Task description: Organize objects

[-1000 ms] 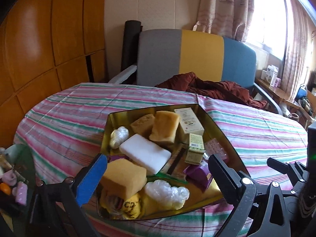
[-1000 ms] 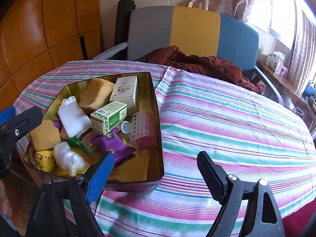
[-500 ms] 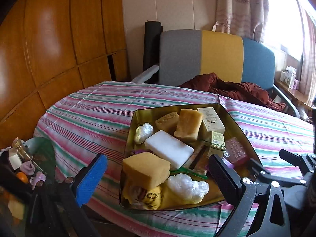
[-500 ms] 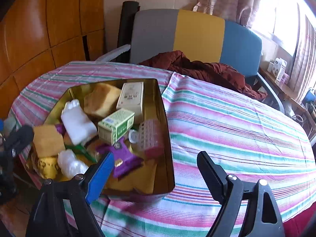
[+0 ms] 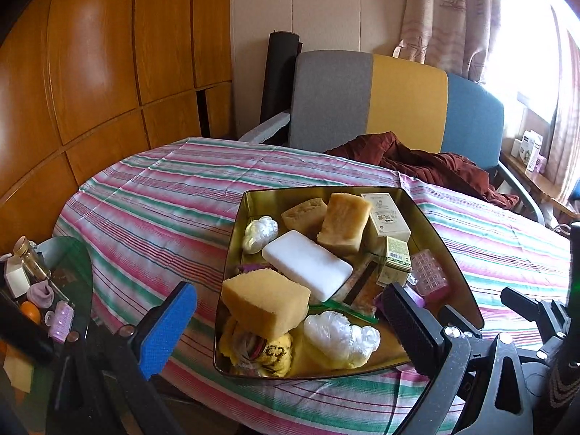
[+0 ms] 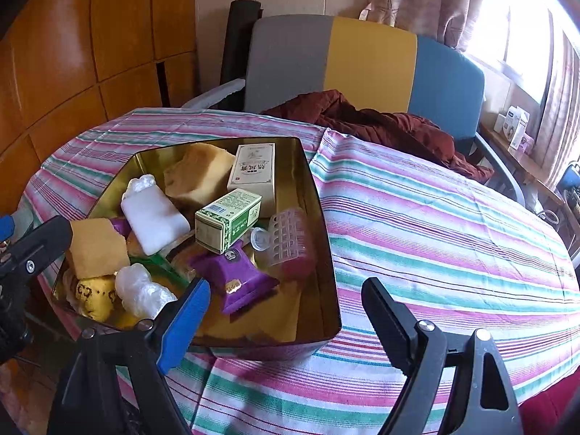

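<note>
You are holding both tongs wide apart and empty: the left gripper is hovering at the six o'clock edge of the gold tin, and the right gripper at its five o'clock corner. The tin is sitting on the striped tablecloth, packed with sponges, boxes and wrapped items.

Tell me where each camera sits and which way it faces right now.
Left wrist: on the left tool, angled down at the gold tin; its open fingers show, plus the right tool.
Right wrist: on the right tool, angled down over the tin's right edge and striped cloth; open fingers show.
Shared: tin, white block, green box, chair.
</note>
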`<state>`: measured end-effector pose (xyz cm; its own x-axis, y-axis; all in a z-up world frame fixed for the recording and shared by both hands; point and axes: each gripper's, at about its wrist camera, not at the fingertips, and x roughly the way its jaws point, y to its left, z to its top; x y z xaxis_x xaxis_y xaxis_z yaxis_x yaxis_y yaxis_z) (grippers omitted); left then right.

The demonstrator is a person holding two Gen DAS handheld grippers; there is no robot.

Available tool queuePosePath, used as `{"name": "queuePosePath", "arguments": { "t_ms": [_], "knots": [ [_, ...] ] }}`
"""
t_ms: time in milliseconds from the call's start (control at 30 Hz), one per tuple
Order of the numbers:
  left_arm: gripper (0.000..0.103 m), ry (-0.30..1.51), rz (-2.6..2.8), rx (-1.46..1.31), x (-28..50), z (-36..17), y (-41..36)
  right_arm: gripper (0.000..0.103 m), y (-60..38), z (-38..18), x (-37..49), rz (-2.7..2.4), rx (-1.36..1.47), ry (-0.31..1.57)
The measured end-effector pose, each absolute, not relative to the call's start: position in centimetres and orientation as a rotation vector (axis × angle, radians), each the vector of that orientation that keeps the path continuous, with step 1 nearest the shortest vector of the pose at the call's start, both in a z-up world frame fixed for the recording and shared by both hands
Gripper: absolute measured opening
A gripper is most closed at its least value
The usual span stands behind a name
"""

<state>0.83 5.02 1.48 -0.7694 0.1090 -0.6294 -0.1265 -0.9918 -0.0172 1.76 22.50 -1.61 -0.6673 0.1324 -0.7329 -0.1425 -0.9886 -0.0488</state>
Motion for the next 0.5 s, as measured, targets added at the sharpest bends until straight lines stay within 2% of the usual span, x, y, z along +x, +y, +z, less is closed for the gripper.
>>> {"name": "queuePosePath", "arguments": {
  "t_ms": [500],
  "knots": [
    [0.103,0.031,2.841,-1.025,0.5,1.06,4.78,0.087,22.75,-1.58,1.23,2.731,-1.211,0.018]
  ]
}}
